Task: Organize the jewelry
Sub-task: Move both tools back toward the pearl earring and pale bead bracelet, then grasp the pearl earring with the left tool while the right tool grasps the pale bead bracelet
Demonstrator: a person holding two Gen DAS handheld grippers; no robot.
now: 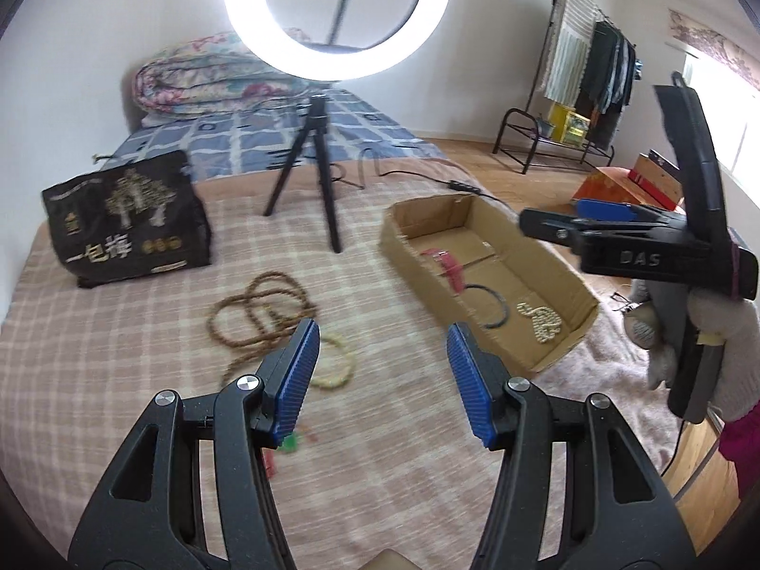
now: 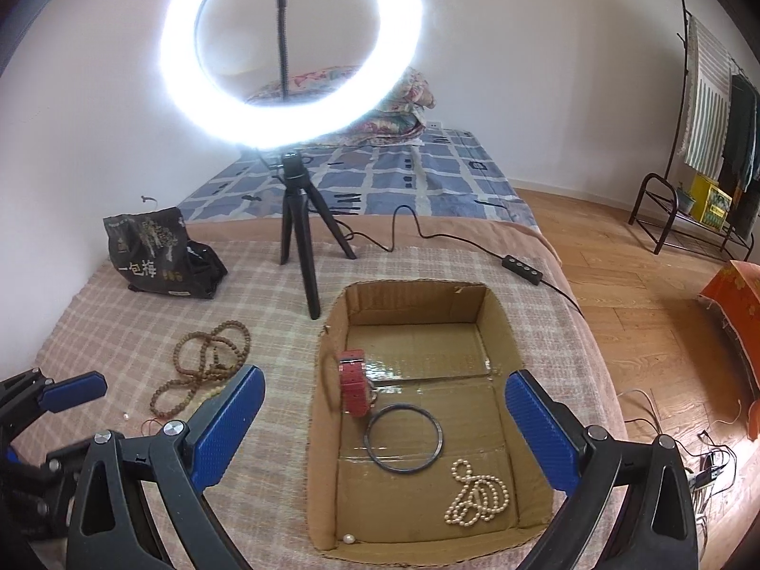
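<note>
A shallow cardboard box [image 2: 413, 301] lies on the checked blanket; it also shows in the left wrist view [image 1: 560, 275]. In it lie a red watch strap [image 2: 354, 382], a dark bangle [image 2: 403, 439] and a pearl string [image 2: 479, 498]. A brown bead necklace [image 1: 256, 306] lies left of the box, also in the right wrist view [image 2: 204, 365]. A pale yellow-green bead bracelet [image 1: 339, 363] lies just beyond my left gripper [image 1: 382, 373], which is open and empty. My right gripper [image 2: 384, 427] is open and empty above the box.
A ring light on a black tripod [image 2: 297, 232] stands behind the box, its cable [image 2: 475, 242] trailing right. A black printed bag [image 1: 126, 221] sits at the far left. Small green and red bits [image 1: 289, 441] lie by my left finger. The bed's right edge drops to a wooden floor [image 2: 641, 323].
</note>
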